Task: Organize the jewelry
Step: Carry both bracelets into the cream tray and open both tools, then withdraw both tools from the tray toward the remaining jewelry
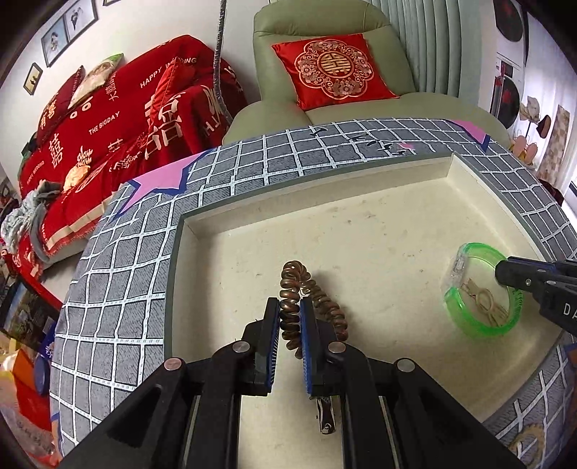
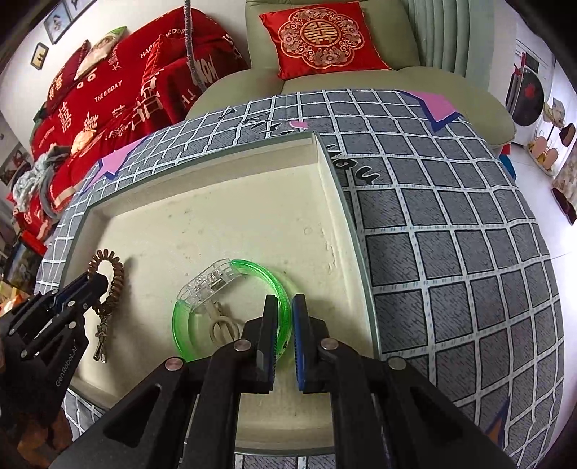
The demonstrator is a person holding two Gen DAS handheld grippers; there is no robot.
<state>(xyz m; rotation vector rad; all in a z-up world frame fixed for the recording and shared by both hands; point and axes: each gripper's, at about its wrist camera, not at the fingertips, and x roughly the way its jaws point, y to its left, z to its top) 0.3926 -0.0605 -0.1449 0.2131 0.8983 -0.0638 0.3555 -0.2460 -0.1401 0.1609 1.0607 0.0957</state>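
Cream-coloured and shallow, the tray (image 1: pixel 360 223) sits on a tabletop (image 1: pixel 119 317) covered with a grey grid-patterned cloth. The left hand-held gripper (image 1: pixel 290 305) points down into the tray, its jaws clenched on a coppery coiled bracelet (image 1: pixel 313 288); the coil's loop curls out just beyond the fingertips and a strand runs back along the gripper's right side. A small metal charm (image 1: pixel 326 415) lies on the tray floor under the left hand-held gripper's right finger.

Off to that gripper's right, well apart from the coil, the right hand-held gripper (image 2: pixel 285 301) is clenched on the rim of a translucent green bangle (image 2: pixel 252 268). The bangle rests on the tray floor ahead of and to the left of this gripper, with a clear plastic clasp section (image 2: pixel 209 281) at its far left arc. Inside the bangle's ring lies a pale looped trinket (image 2: pixel 223 328), just left of the right hand-held gripper's left finger.

Beyond the tabletop, ahead of both grippers, stands a pale green armchair (image 1: pixel 324 21) with a red embroidered cushion (image 1: pixel 333 68).
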